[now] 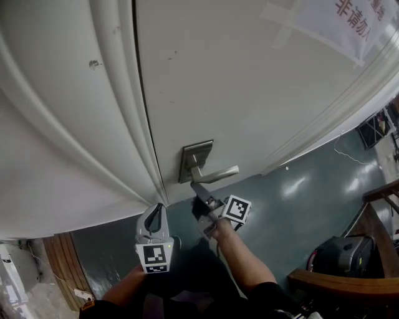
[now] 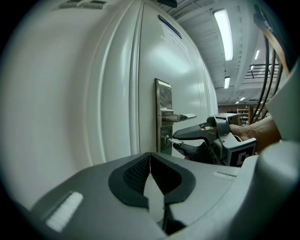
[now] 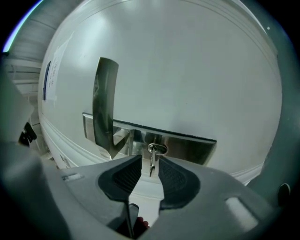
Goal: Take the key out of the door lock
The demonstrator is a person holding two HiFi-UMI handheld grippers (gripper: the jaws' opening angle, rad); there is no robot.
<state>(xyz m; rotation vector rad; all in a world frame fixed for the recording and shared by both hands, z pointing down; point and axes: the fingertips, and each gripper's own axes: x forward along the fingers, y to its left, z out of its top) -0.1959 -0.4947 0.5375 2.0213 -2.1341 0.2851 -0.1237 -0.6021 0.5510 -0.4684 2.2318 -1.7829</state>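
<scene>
A small silver key (image 3: 152, 159) sticks out of the lock below the lever handle (image 3: 105, 112) on the metal lock plate (image 3: 187, 147) of a white door. My right gripper (image 3: 150, 165) is open with a pad on each side of the key, and a gap shows on both sides. The left gripper view shows the same from the side: the key (image 2: 175, 140) lies between the right gripper's (image 2: 177, 140) spread jaws. In the head view the right gripper (image 1: 198, 190) is just under the lock plate (image 1: 196, 161). My left gripper (image 1: 156, 213) is held back below the door edge, shut and empty.
Rounded door-frame mouldings (image 1: 118, 93) run along the left of the door. A paper notice (image 1: 340, 19) is taped high on the door. A black bag (image 1: 340, 252) and wooden furniture (image 1: 336, 283) stand on the green floor at the right.
</scene>
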